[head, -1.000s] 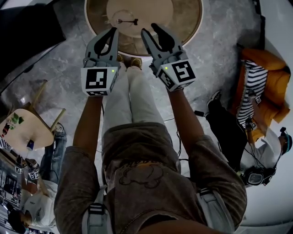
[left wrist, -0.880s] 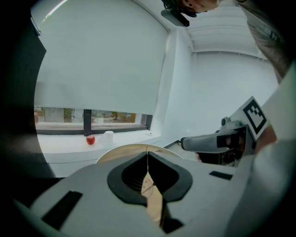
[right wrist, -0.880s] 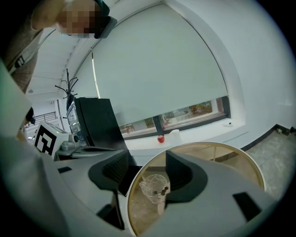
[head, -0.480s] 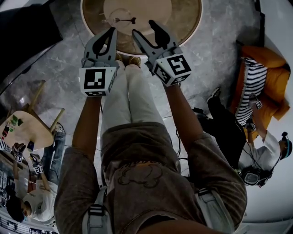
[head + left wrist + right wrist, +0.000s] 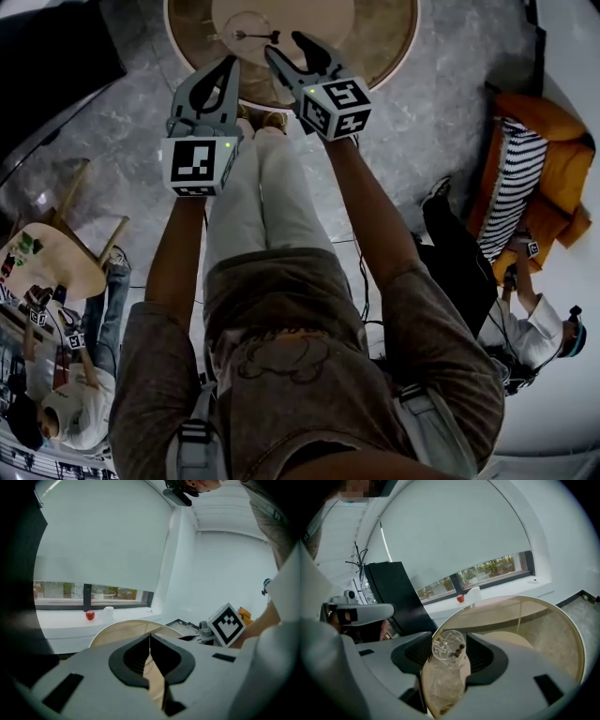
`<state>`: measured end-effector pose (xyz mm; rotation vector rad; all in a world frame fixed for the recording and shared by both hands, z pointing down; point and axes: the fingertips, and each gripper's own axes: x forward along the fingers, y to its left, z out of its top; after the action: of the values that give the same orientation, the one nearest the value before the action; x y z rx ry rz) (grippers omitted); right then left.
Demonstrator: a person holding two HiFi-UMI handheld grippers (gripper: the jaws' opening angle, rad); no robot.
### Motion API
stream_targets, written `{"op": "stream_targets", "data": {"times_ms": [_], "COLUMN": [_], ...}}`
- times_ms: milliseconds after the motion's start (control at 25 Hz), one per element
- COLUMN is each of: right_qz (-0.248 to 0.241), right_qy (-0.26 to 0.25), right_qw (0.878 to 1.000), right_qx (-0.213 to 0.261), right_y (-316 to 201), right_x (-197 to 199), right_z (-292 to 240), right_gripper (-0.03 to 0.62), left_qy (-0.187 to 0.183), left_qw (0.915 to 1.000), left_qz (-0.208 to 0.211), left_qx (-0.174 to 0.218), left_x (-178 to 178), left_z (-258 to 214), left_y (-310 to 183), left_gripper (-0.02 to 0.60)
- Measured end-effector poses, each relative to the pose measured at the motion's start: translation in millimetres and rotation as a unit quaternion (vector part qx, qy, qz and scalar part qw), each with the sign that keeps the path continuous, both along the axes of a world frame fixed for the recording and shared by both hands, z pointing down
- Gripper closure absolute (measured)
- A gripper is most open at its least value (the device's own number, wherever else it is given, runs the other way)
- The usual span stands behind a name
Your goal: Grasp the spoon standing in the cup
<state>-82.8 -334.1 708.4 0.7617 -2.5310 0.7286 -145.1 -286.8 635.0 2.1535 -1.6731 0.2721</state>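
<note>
Right gripper (image 5: 284, 45) jaws wide, just narrowed a little, framing glass cup (image 5: 446, 654); spoon (image 5: 459, 650) not yet grasped; left gripper (image 5: 150, 638) closed, empty.

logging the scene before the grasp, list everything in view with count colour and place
table: one, tan with white rim, round, ahead
cup: one, clear, on the table
spoon: one, dark handle, in the cup
fruit: one, red, on the windowsill
chair: one, orange, right, a person in stripes on it
side table: one, light wood, left
left gripper: one, grey, jaws together, empty
right gripper: one, grey, jaws apart, just closed slightly, nothing between them, cup ahead
</note>
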Motion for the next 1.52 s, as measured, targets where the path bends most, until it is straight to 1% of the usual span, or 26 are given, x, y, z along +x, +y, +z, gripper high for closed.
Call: {"op": "stream_targets", "data": {"times_ms": [160, 240, 560, 920, 1000, 1080, 1120, 1520], "right_qz": [0.011, 0.014, 0.015, 0.021, 0.021, 0.022, 0.023, 0.025], "right_qy": [0.013, 0.013, 0.023, 0.019, 0.025, 0.031, 0.034, 0.049], "right_qw": [0.999, 0.999, 0.996, 0.997, 0.997, 0.998, 0.998, 0.997], "right_qx": [-0.030, -0.042, -0.080, -0.071, -0.065, -0.059, -0.057, -0.050], "right_y": [-9, -14, -18, -16, -15, -15, -14, -13], "right_x": [0, -2, -8, -11, -11, -10, -10, -12], "right_z": [26, 36, 66, 64, 63, 62, 62, 57], "right_gripper": [0.367, 0.379, 0.405, 0.459, 0.483, 0.521, 0.528, 0.531], "left_qy": [0.000, -0.001, -0.002, -0.008, -0.009, -0.010, -0.012, -0.013], "left_qw": [1.0000, 1.0000, 1.0000, 0.9998, 0.9998, 0.9998, 0.9998, 0.9997], "left_qz": [0.001, 0.002, 0.006, 0.013, 0.013, 0.015, 0.016, 0.016], "left_qx": [0.000, 0.001, -0.004, -0.008, -0.009, -0.009, -0.009, -0.011], "left_x": [2, 3, 4, 7, 6, 7, 7, 1], "left_z": [2, 3, 7, 10, 11, 10, 10, 10], "left_y": [-1, -1, -1, 7, 8, 9, 10, 11], "left_gripper": [0.564, 0.565, 0.565, 0.565, 0.565, 0.565, 0.565, 0.565]}}
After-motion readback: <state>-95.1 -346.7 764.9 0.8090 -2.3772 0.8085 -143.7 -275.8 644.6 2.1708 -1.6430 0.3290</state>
